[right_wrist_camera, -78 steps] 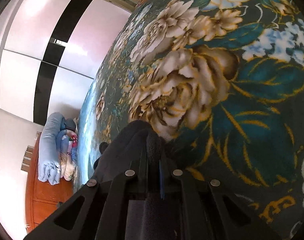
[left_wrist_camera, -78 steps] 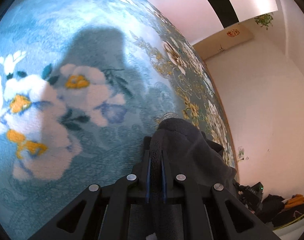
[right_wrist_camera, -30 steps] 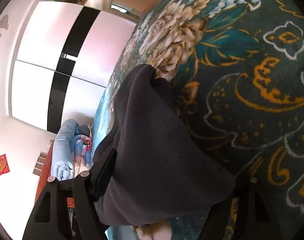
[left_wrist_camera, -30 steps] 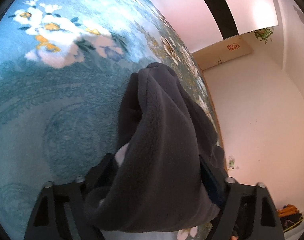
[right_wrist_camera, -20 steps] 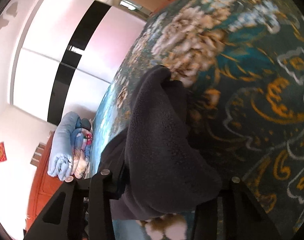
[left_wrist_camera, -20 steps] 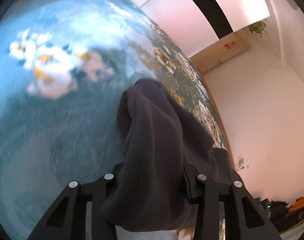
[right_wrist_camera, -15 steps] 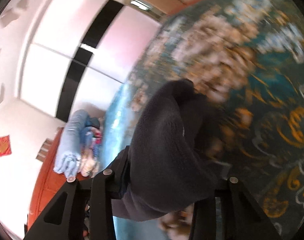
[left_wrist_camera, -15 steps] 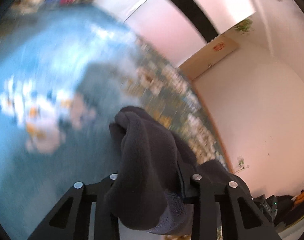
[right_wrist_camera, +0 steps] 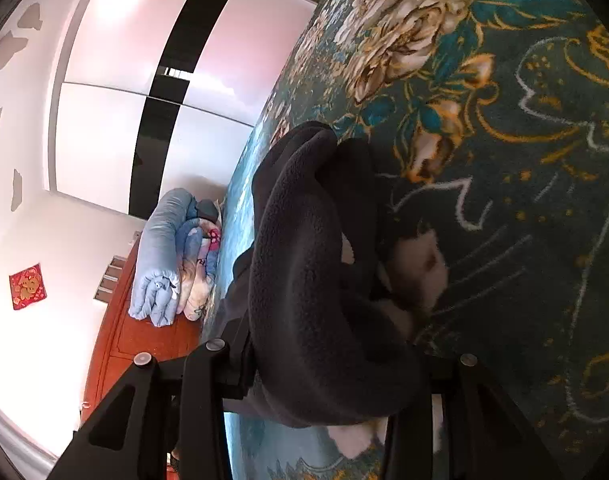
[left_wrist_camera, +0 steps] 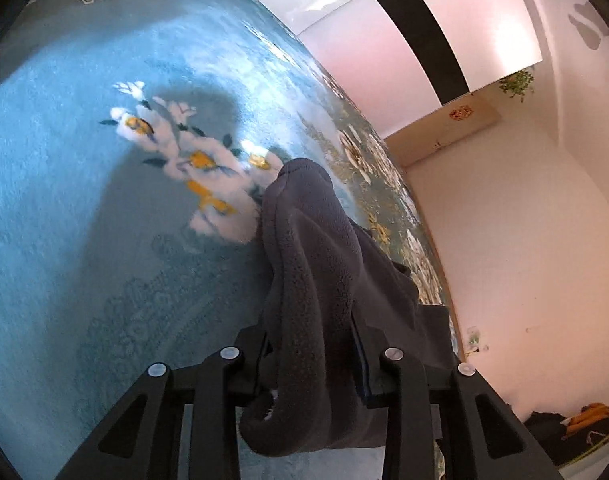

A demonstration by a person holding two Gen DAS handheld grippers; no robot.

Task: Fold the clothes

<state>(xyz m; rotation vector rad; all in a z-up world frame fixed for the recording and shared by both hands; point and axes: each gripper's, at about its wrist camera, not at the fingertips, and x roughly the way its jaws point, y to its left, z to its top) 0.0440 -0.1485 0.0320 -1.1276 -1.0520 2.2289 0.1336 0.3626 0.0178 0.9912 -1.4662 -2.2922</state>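
A dark grey fleece garment lies bunched over a blue floral blanket. In the left wrist view it fills the gap between the fingers of my left gripper, whose jaws stand apart around the thick fold. In the right wrist view the same fleece is draped between the wide-apart fingers of my right gripper, over the dark green, gold-flowered part of the blanket. Both sets of fingertips are hidden by the cloth.
A rolled pale blue quilt lies on a reddish wooden board at the bed's end. White wardrobe doors with a black stripe stand behind. A pile of dark and orange clothes lies on the floor by the wall.
Both grippers were shut on thin fleece edges 2.6 s ago; since then the jaws have opened wide. The fleece now bulges between them, and both views have pulled back and tilted.
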